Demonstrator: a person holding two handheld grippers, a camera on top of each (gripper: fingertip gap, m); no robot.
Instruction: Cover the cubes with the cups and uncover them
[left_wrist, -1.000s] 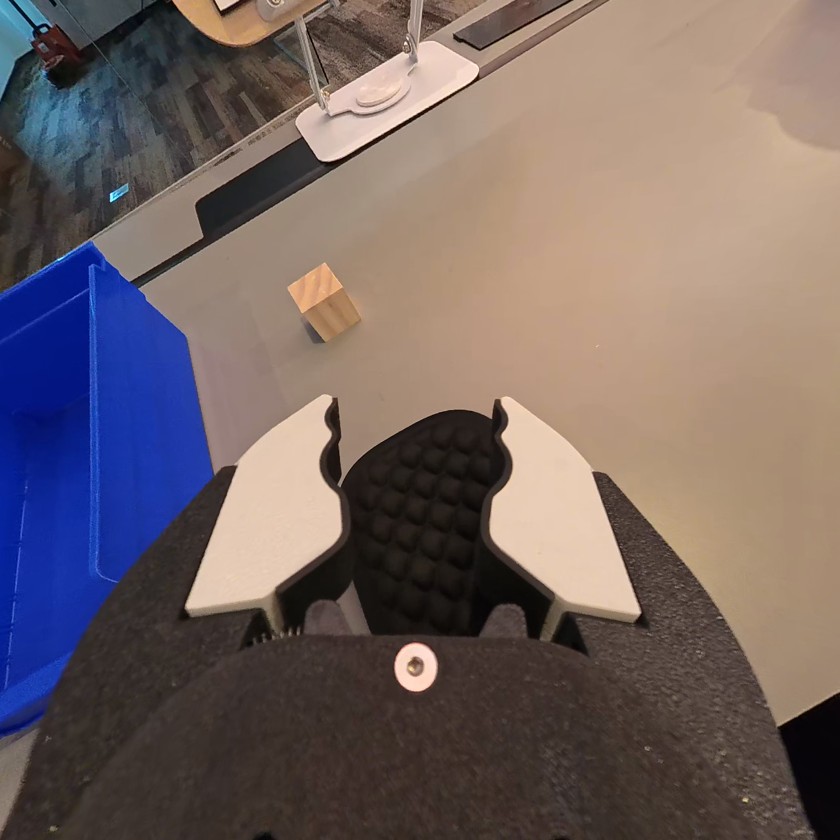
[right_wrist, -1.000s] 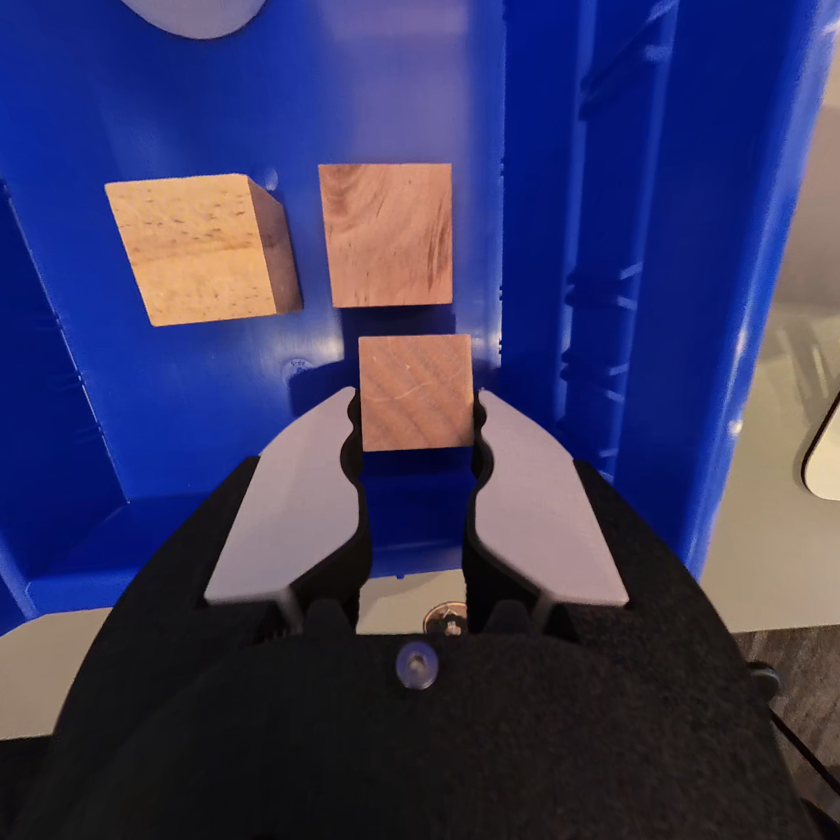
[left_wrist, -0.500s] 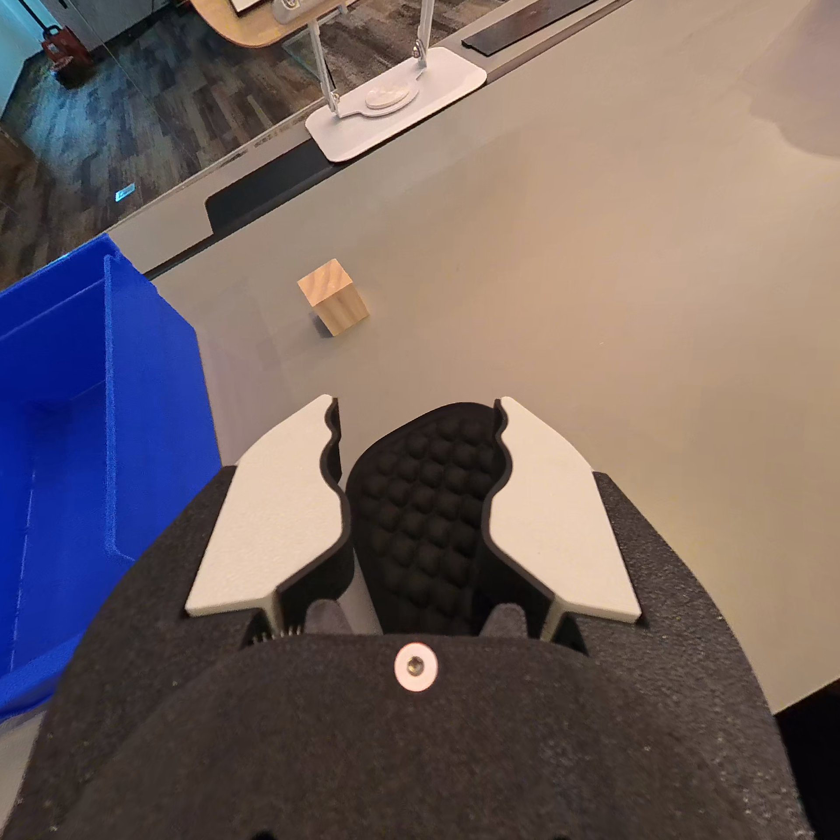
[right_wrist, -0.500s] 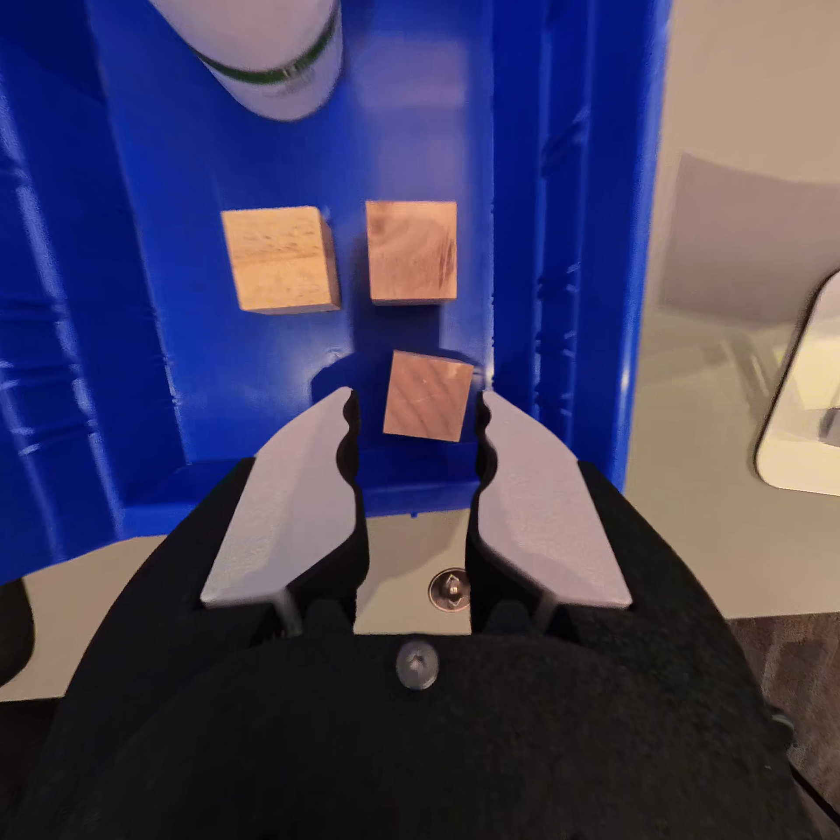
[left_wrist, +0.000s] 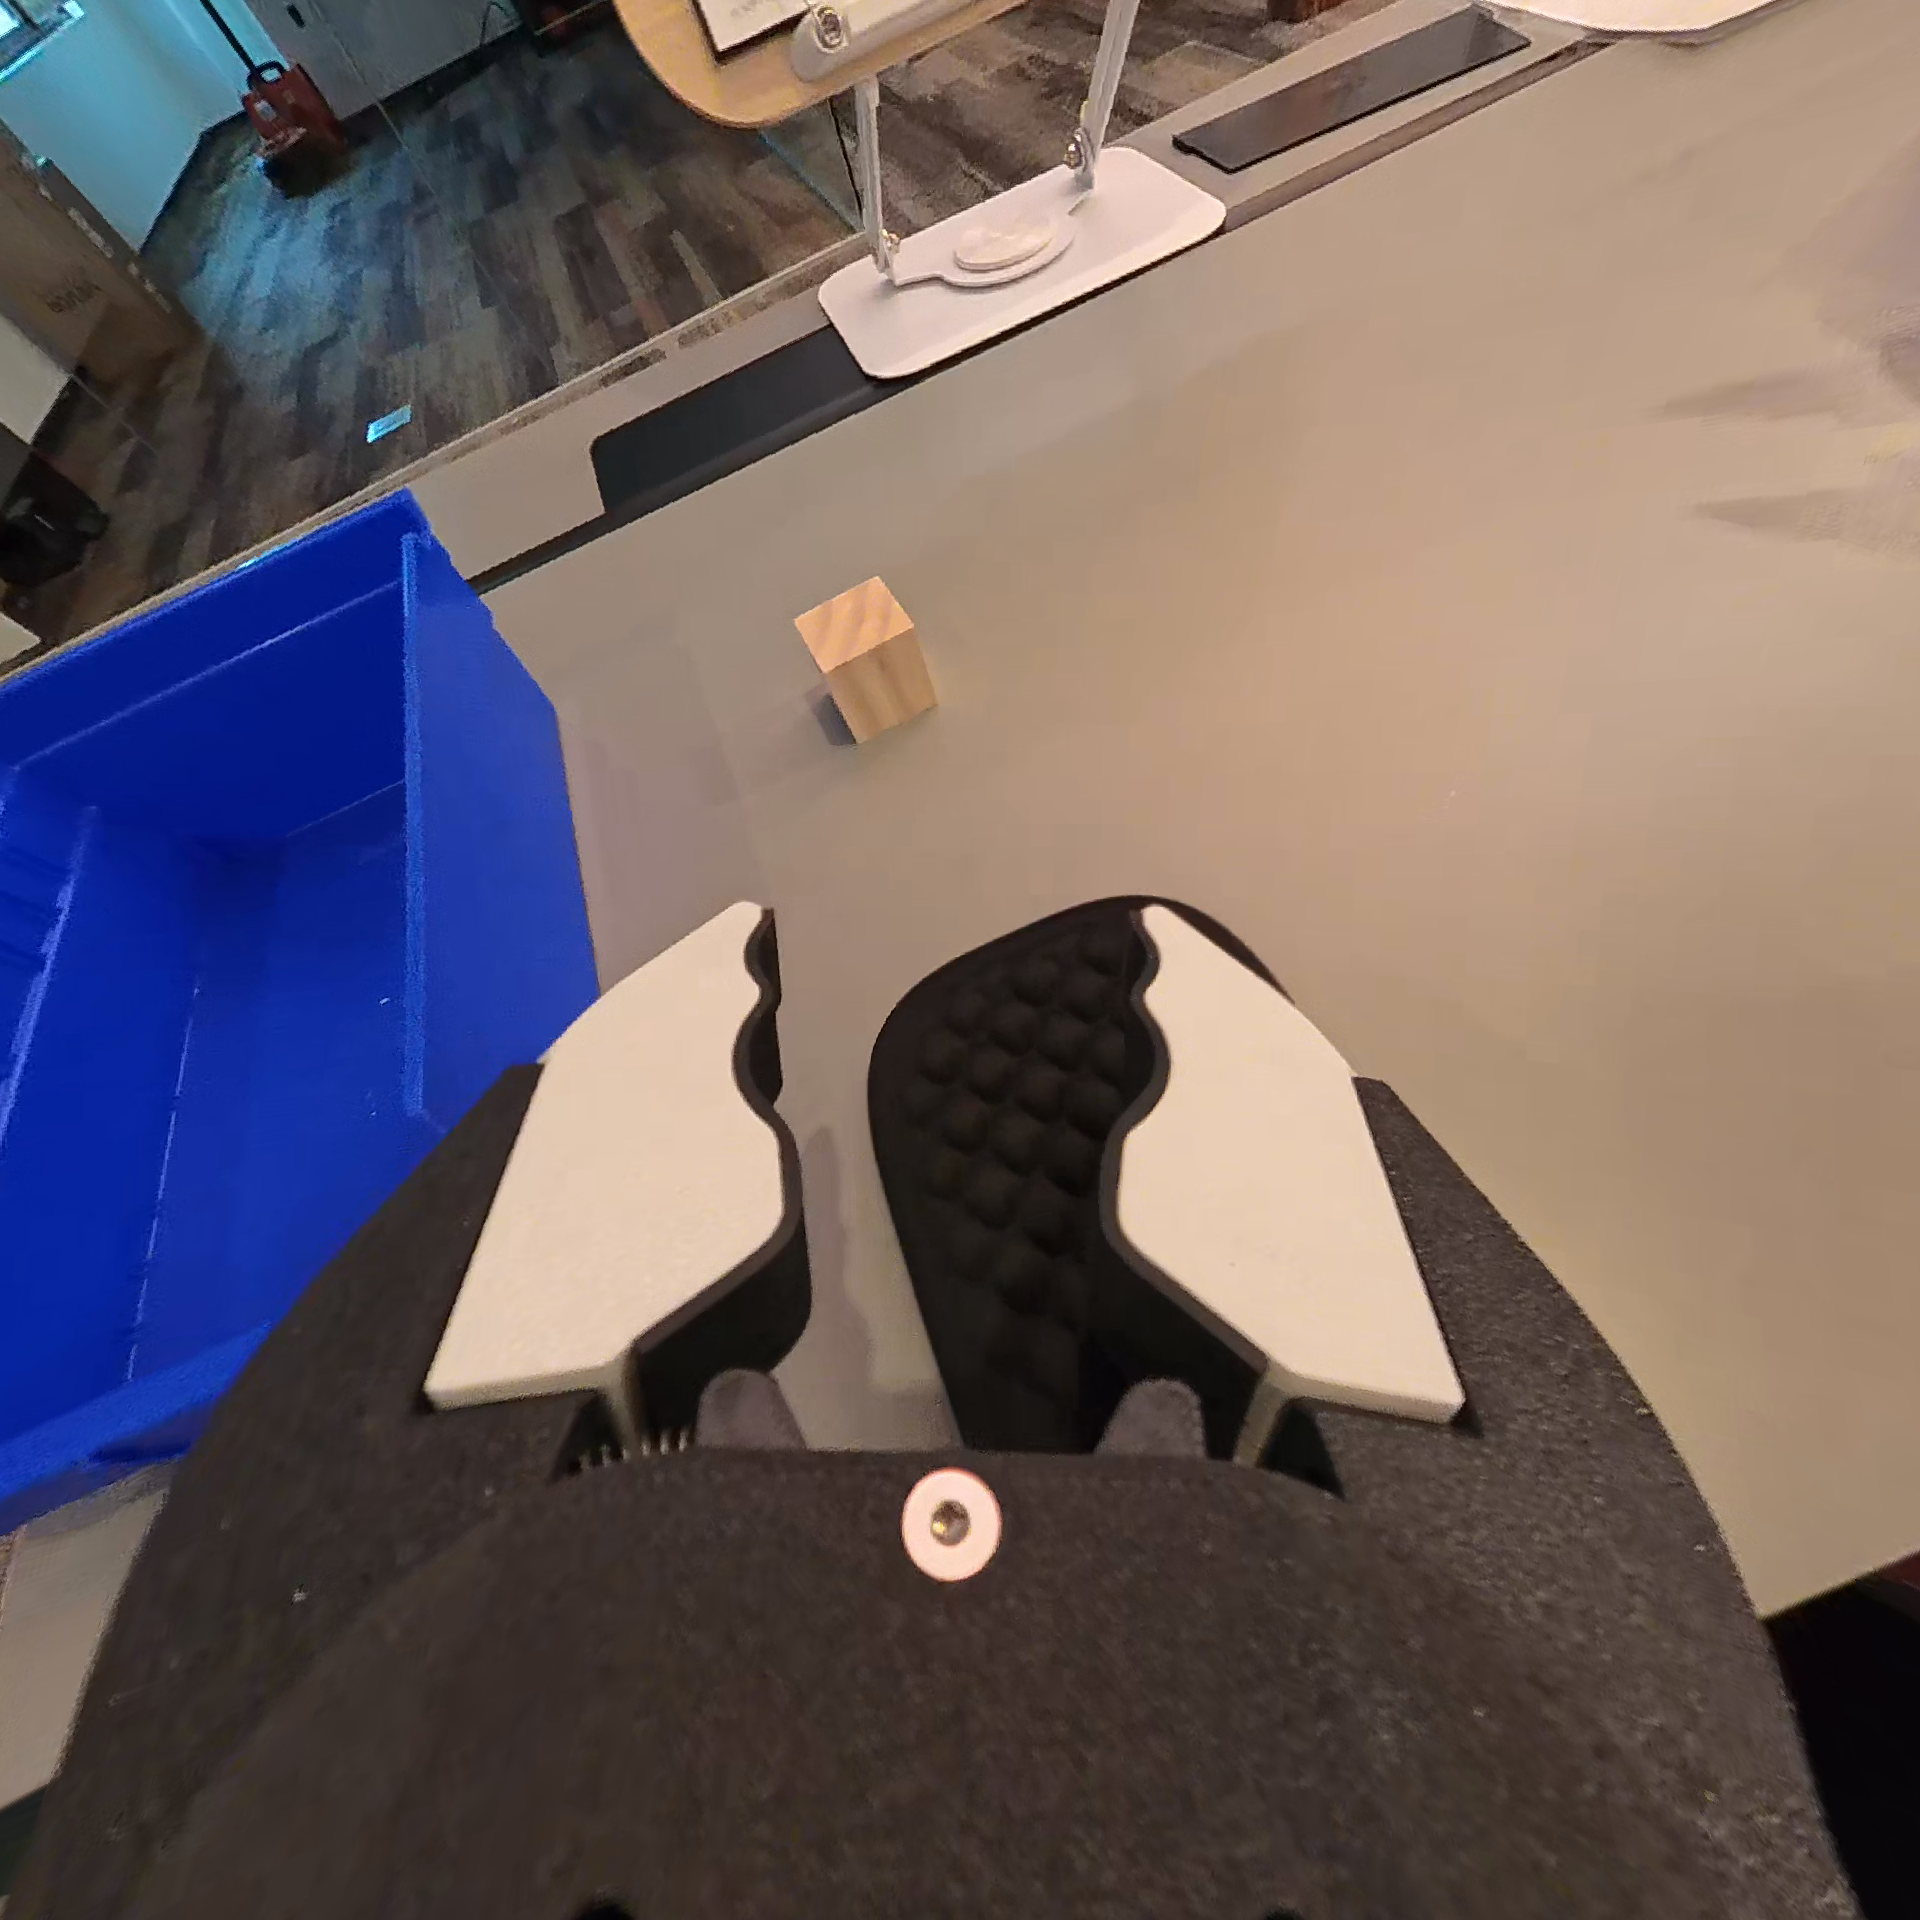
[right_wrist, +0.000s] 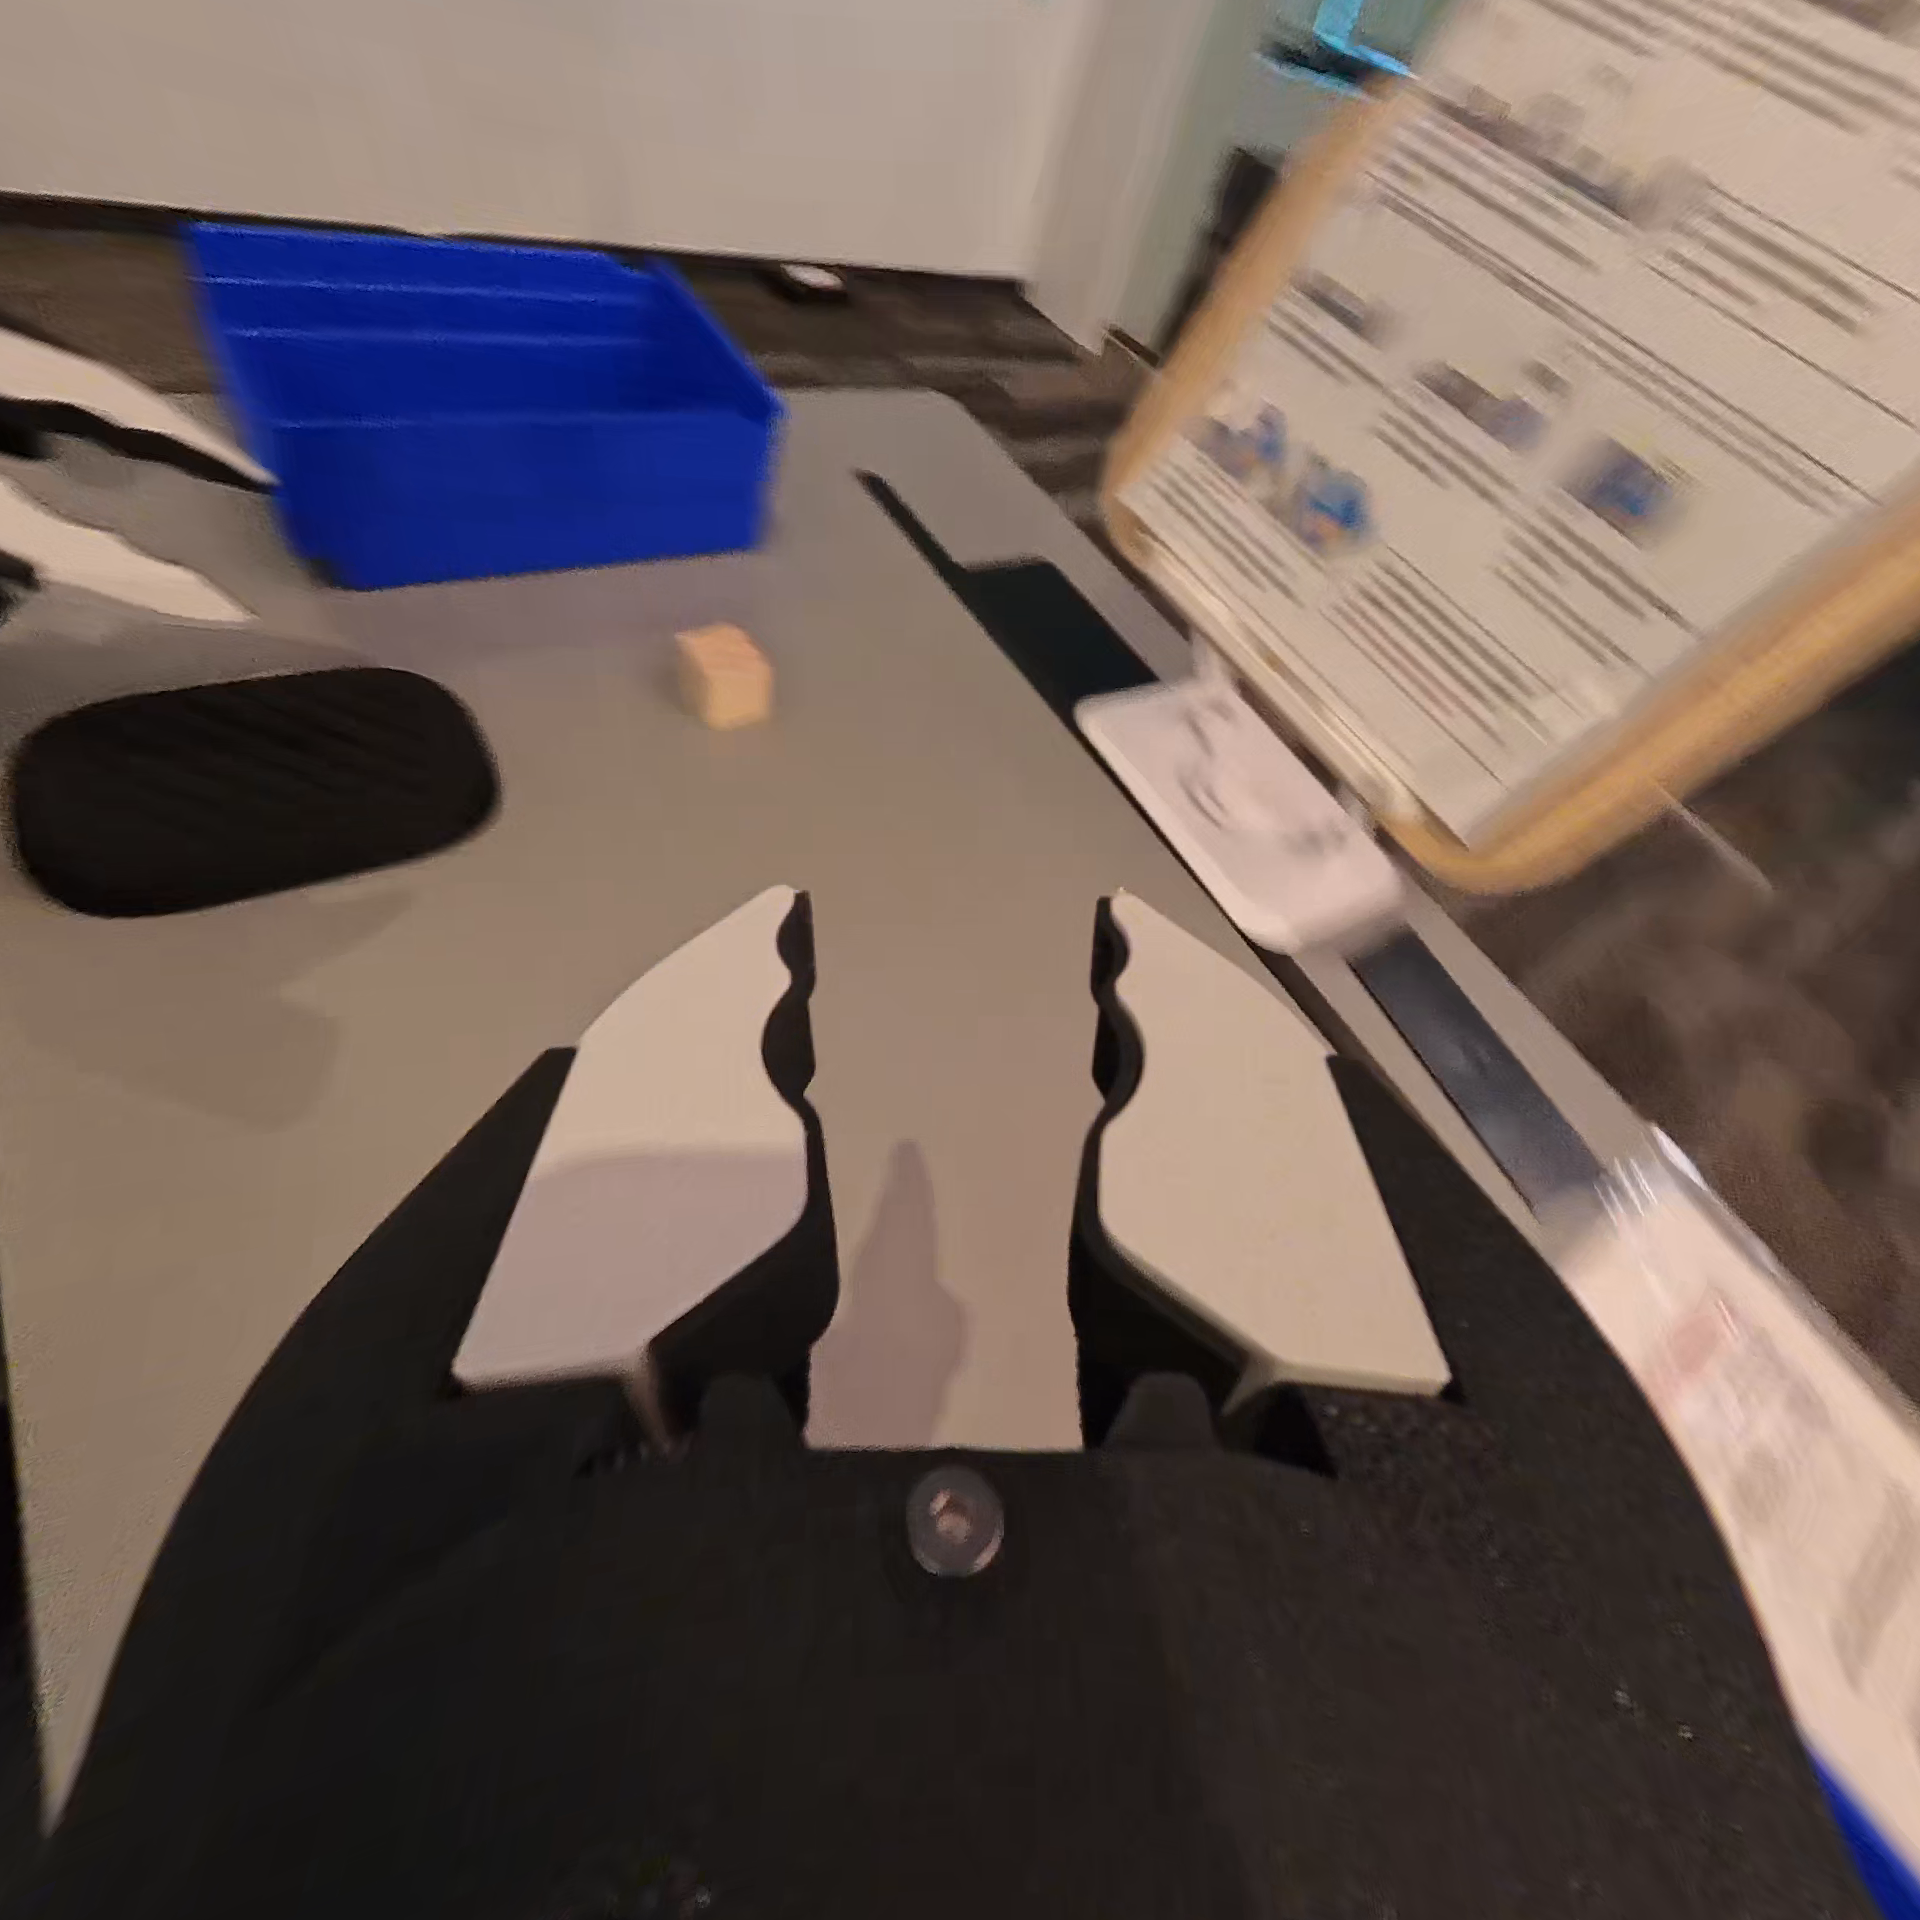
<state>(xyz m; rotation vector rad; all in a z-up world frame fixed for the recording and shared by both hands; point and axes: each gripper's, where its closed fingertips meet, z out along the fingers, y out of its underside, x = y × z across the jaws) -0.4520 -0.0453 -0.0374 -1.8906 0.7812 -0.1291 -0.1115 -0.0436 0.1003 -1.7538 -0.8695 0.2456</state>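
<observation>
A light wooden cube (left_wrist: 868, 660) stands alone on the grey table (left_wrist: 1351, 727), ahead of my left gripper (left_wrist: 951, 925), which is open and empty above the table. My right gripper (right_wrist: 954, 904) is open and empty, low over the table; its view is blurred. The same cube (right_wrist: 724, 675) lies ahead of it and slightly left. The left gripper's black pad (right_wrist: 249, 784) shows at the left of the right wrist view. No cup is in view.
A blue bin (left_wrist: 260, 935) sits left of the left gripper and shows at the far left of the right wrist view (right_wrist: 488, 416). A white stand base (left_wrist: 1023, 260) holding a framed board (right_wrist: 1558, 468) stands at the table's edge.
The right wrist view has swung out of the blue bin, away from the cubes inside, and now looks across the table. The left gripper has shifted slightly; it stays open.
</observation>
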